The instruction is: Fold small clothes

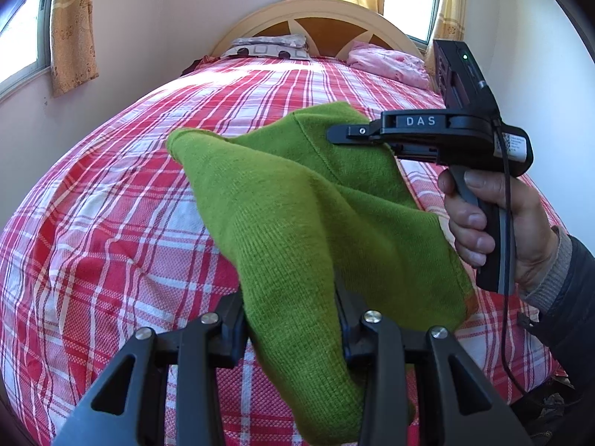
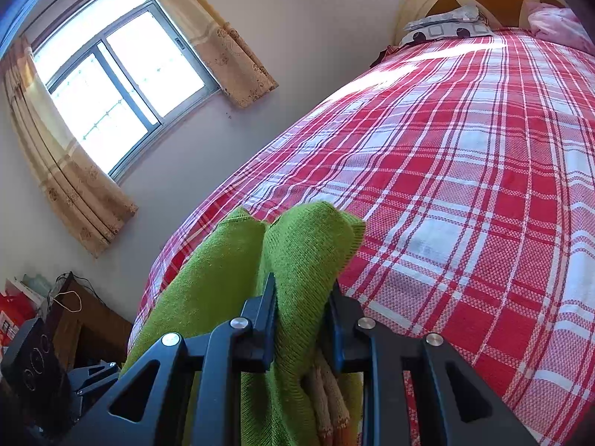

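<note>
Green knit garment hung above red plaid bedspread, lifted off it; wide bare spread beyond toward headboard. Left gripper clamped one garment edge. Right gripper pinched another; right hand held handle upright.

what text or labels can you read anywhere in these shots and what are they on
"DAS": white letters on the black body of the right gripper, which is clamped on the green knit garment.
White sticker at the rear of the same gripper: holds a code and fine print, too small to read.
Red packaging on the floor near the wooden cabinet: markings too blurred to read.
Nothing else legible.
</note>
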The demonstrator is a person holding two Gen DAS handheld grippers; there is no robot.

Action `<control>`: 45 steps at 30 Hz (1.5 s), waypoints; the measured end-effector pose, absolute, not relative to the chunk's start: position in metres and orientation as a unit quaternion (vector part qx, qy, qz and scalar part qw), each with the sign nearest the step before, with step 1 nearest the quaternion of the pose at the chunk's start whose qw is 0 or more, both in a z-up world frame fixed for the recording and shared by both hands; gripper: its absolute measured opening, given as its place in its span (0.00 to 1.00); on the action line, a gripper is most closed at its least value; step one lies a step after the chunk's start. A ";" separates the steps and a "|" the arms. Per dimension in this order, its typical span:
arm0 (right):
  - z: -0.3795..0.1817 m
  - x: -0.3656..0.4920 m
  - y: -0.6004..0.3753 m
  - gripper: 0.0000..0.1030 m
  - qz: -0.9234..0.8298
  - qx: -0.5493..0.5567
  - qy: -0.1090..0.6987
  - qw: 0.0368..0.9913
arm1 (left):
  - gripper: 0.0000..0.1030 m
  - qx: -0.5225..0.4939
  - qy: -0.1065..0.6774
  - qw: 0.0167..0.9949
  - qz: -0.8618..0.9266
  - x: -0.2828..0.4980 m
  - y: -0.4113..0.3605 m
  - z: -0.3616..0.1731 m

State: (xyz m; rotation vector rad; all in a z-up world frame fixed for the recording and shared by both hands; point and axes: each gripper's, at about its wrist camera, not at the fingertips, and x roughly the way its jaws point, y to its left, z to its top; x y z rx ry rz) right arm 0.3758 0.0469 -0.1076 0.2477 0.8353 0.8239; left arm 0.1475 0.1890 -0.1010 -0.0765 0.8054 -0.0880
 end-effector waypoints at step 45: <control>-0.111 0.254 0.048 0.35 0.409 0.016 0.398 0.821 | 0.74 -0.017 0.374 0.925 0.061 0.158 0.223 -0.110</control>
